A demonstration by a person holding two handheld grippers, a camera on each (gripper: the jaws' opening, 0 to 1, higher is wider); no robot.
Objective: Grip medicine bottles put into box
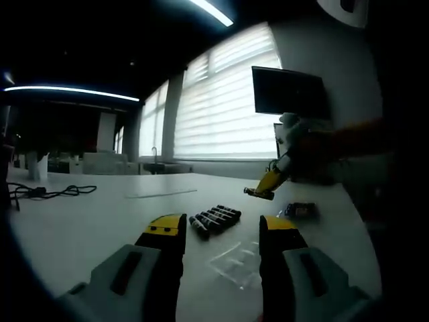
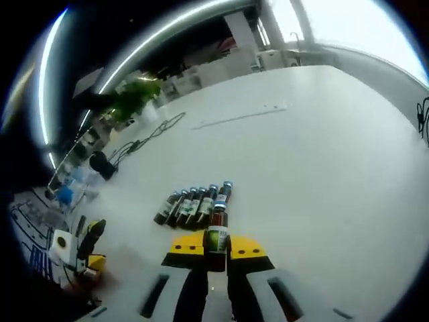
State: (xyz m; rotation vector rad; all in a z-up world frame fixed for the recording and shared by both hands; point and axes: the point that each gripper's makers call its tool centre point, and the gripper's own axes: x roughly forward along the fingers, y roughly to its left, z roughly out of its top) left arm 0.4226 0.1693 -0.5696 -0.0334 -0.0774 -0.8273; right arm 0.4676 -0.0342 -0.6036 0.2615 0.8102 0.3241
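Held bottle: a small brown medicine bottle (image 2: 216,239) with a green label is pinched between the jaws of the right gripper (image 2: 216,258), which are closed narrowly on it; it is the nearest thing in the right gripper view.
Long axis: the held bottle is seen to lie along the jaws, its cap pointing away from the camera toward the row.
Row of bottles: five or so dark bottles (image 2: 192,204) lie side by side on the white table (image 2: 322,154), just beyond the held one; a blue-capped bottle (image 2: 224,193) at the right end of the row appears to touch or nearly touch it.
Nearer hand: the right gripper is judged much the nearer to the row; the left gripper (image 1: 221,231) is held back, the same row (image 1: 214,219) lying ahead between its jaws and well apart from them.
Left jaws: spread wide, with nothing between them.
Box: a faint clear outline (image 1: 236,260) on the table near the left jaws may be the box; this cannot be told for certain.
Further out: a black cable (image 1: 47,192) lies at the far left of the table, and the other gripper (image 1: 268,182) is seen at the right beyond the row.
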